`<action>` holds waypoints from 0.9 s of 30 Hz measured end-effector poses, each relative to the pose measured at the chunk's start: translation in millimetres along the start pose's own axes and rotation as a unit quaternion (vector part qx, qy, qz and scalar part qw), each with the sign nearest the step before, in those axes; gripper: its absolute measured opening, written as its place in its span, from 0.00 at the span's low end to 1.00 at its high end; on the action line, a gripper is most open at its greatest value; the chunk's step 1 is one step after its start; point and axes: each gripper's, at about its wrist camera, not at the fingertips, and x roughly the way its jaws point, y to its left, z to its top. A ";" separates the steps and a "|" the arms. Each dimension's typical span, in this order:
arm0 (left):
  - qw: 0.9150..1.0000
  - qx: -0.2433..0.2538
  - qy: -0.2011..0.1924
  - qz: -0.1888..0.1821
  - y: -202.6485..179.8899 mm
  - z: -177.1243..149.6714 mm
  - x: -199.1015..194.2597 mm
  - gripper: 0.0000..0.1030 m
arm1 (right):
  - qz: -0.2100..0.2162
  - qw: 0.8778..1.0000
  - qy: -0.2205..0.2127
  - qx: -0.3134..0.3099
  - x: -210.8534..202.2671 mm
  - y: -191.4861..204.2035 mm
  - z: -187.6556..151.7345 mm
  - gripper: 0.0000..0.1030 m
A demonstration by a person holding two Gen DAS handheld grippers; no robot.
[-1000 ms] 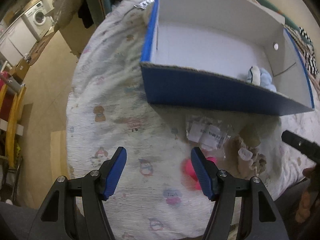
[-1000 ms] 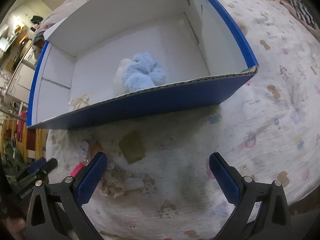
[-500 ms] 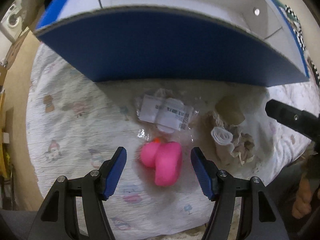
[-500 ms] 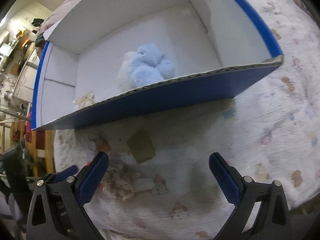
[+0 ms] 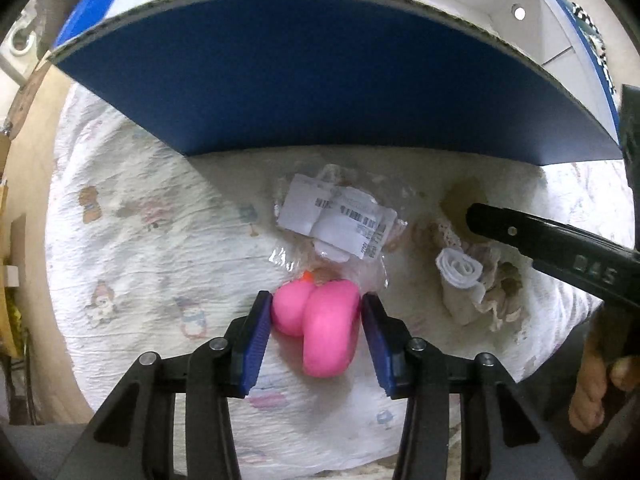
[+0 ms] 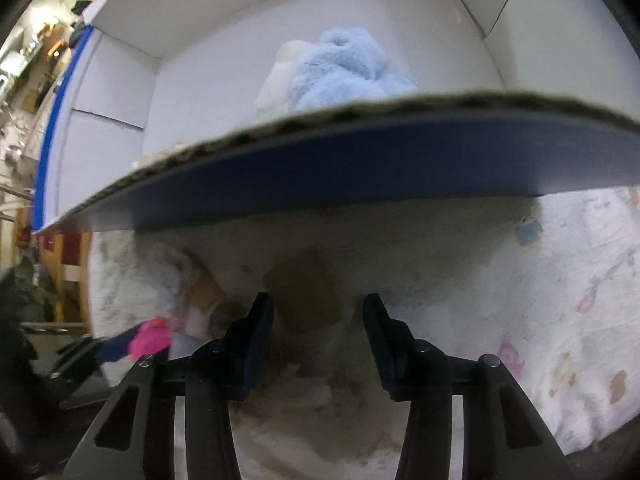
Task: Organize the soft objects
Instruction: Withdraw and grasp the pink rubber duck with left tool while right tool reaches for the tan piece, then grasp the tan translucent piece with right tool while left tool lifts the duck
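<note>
Two blue pads of the left gripper (image 5: 316, 312) press against either side of a pink soft toy (image 5: 320, 328), which lies on the printed quilt (image 5: 152, 248) in the left wrist view; the jaws are closed onto it. A small orange tip shows at the toy's far end. Just beyond the toy lies a clear plastic packet (image 5: 340, 224) bearing white barcode labels; the print on them is too small to read. To the right of the packet lies a beige lace fabric bundle (image 5: 476, 288) with a rolled white piece on it. The right gripper's black finger (image 5: 552, 244) reaches over this bundle, and the marking "045" is legible on its side. In the right wrist view, the right gripper (image 6: 318, 322) hangs low over the bundle with its jaws narrowed to a moderate gap; the view is blurred, and whether the pads touch any fabric cannot be determined. Farther on stands a blue cardboard box (image 5: 320, 80) with a white interior. One fluffy light-blue plush (image 6: 344, 72) rests inside it near the front wall, against a white soft item (image 6: 280, 76).
</note>
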 end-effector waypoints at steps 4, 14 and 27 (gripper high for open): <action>1.000 -0.003 -0.007 0.003 4.8 -0.8 -4.2 0.40 | 0.003 1.000 0.000 -0.023 1.9 9.3 0.1 0.22; 0.999 -0.015 -0.027 0.013 24.0 -7.5 -16.6 0.40 | 0.008 0.998 -0.034 -0.044 -20.9 9.0 -8.3 0.09; 0.993 -0.042 -0.088 0.061 51.5 -29.5 -58.7 0.40 | 0.062 0.993 -0.093 -0.028 -69.1 -2.6 -25.5 0.09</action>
